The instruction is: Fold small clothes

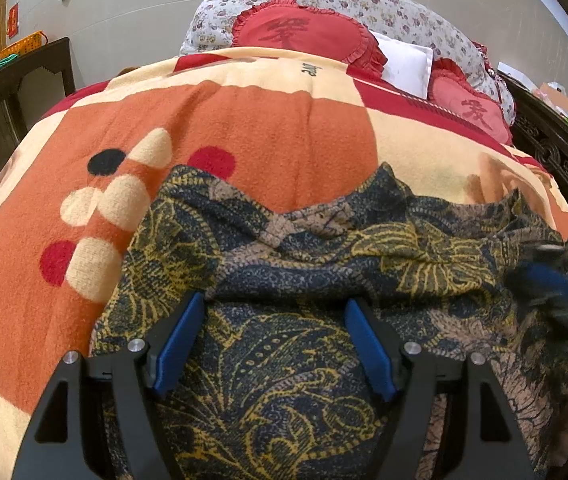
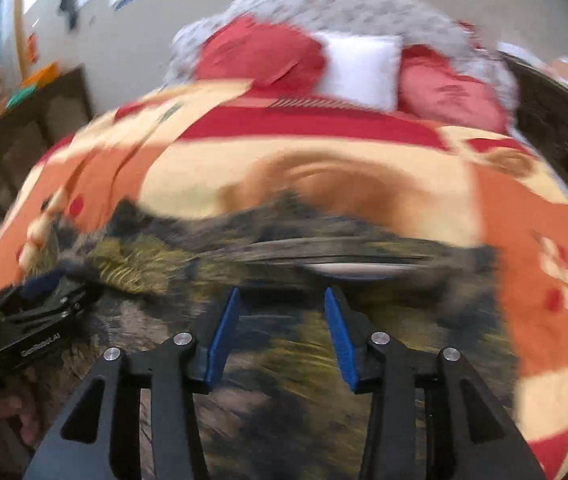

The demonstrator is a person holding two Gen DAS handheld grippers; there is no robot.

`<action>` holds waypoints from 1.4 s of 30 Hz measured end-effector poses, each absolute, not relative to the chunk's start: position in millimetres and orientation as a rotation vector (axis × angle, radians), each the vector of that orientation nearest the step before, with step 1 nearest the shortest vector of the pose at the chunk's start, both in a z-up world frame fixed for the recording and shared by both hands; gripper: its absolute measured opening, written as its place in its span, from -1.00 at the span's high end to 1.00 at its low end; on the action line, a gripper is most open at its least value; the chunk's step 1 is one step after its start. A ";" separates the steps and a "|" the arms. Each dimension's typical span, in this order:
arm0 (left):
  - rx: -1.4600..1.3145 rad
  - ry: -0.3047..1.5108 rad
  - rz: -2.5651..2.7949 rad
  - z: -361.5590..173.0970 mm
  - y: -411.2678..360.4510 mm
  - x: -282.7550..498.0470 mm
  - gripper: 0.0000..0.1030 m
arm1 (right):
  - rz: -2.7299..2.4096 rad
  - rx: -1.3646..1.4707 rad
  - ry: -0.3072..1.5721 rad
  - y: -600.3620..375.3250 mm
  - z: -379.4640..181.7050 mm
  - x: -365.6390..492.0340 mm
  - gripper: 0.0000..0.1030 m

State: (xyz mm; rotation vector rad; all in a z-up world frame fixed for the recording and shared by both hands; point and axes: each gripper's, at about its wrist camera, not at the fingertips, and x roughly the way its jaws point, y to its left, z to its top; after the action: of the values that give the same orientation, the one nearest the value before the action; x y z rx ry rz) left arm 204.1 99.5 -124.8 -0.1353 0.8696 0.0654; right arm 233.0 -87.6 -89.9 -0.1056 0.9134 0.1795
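Note:
A small garment [image 1: 303, 256], dark blue with yellow and tan leaf patterns, lies rumpled on the orange and cream blanket [image 1: 244, 140]. My left gripper [image 1: 276, 298] is open over the garment's near part, its blue pads wide apart with cloth under the gap. My right gripper [image 1: 551, 276] shows as a blur at the garment's right edge. In the right wrist view, smeared by motion, the right gripper [image 2: 282, 300] is open above the garment [image 2: 284, 360], with nothing pinched between its pads. The left gripper [image 2: 64, 280] lies at the far left there.
Red cushions [image 1: 303, 36], a white pillow [image 1: 403, 64] and a flowered quilt [image 1: 383, 4] are piled at the head of the bed. Dark carved wooden rails [image 1: 555, 160] run along the right, and dark furniture [image 1: 4, 100] stands at the left. A hand [image 2: 0, 412] holds the left gripper.

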 end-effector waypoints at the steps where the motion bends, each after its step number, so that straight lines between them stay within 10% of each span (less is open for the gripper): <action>1: -0.135 0.870 0.067 -124.8 99.1 204.1 -0.49 | 0.167 -0.119 0.940 -84.6 -99.6 240.1 0.09; 19: -0.055 0.926 -0.001 -123.0 88.0 209.4 -0.81 | 0.043 -0.032 0.978 -198.6 -92.1 141.4 0.04; 42: -0.350 0.900 -0.066 -101.8 180.1 -15.2 -0.56 | 0.137 -0.110 0.814 -166.3 -65.2 43.4 0.00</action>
State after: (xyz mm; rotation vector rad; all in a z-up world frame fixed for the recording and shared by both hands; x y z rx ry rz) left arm -15.2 180.1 -101.8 -0.3500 0.9001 -0.0663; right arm 43.4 -166.3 -65.2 -0.1100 0.8139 0.1368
